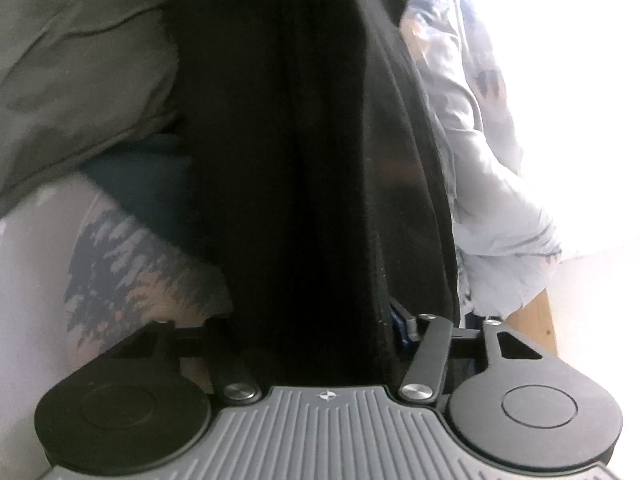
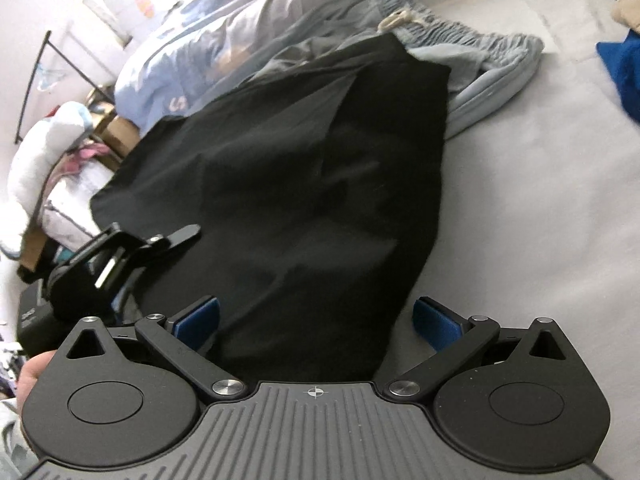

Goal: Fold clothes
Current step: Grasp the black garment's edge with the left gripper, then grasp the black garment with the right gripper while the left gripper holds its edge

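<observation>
A black garment [image 2: 304, 168] lies spread on the grey bed sheet [image 2: 540, 208], narrowing to a corner that runs in between my right gripper's [image 2: 316, 320] blue pads [image 2: 436, 322]. That gripper stands open around the corner without pinching it. My left gripper [image 2: 176, 236] is at the garment's left edge. In the left wrist view the black garment [image 1: 300, 160] fills the middle and drapes over my left gripper [image 1: 320, 320], hiding its fingertips. The links stand close together, with the cloth clamped between them.
Light-blue drawstring trousers [image 2: 480, 52] lie bunched behind the black garment, beside a patterned duvet [image 2: 180, 68]. A blue item [image 2: 624, 68] sits at the right edge. Boxes and clutter [image 2: 80, 160] crowd past the bed's left side. A hand [image 2: 32, 372] shows lower left.
</observation>
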The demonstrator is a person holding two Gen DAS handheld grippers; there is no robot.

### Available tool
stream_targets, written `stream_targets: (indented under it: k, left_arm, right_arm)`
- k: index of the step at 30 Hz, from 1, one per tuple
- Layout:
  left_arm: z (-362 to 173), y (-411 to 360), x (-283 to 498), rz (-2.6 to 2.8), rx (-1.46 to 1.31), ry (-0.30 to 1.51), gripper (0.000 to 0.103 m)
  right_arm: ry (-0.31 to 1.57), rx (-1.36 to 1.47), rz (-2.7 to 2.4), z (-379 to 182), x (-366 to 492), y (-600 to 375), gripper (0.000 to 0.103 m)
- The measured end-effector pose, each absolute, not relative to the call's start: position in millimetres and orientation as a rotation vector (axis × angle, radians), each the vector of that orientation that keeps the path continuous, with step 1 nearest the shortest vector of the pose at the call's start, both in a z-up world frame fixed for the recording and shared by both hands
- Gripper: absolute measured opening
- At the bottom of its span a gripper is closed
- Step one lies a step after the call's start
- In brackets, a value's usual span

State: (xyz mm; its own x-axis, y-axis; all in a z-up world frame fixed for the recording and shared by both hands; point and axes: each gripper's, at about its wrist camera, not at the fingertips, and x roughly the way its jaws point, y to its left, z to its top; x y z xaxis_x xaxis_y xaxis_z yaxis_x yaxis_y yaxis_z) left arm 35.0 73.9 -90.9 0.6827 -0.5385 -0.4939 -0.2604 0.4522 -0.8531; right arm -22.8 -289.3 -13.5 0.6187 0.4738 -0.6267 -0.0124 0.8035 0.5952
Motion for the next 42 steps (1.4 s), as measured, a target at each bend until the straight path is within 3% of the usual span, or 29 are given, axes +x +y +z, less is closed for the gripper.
stream_targets:
  k: [12, 13, 16, 21, 25, 28, 42]
  left_arm:
    - [-97, 78, 24, -0.242, -1.149, 0.884, 0.042]
    - [-99, 77, 25, -0.246, -1.145, 0.886, 0.050]
    - [-109, 75, 28, -0.255, -1.145, 0.900, 0.059]
    - [-116, 70, 35, -0.287, -1.107, 0.904, 0.061]
    - [-122, 71, 37, -0.288, -1.132, 0.912, 0.056]
    - [-127, 74, 39, -0.284, -1.141, 0.915, 0.043]
    - [-145, 97, 45, -0.329, -1.335, 0.899, 0.023]
  right_arm:
    - [0.877, 0.576, 0.329, -15, -22, -277, 0.103]
    - [0.875, 0.574, 0.329, -15, -21, -277, 0.103]
    - [0.869, 0.571, 0.330, -14, -21, -275, 0.103]
    - [0.860, 0.565, 0.332, -14, -20, -272, 0.103]
    - [0.852, 0.562, 0.332, -17, -18, -268, 0.103]
    - [0.843, 0.570, 0.329, -23, -15, -266, 0.103]
    - [0.809, 0.751, 0.338, -34, -14, -285, 0.103]
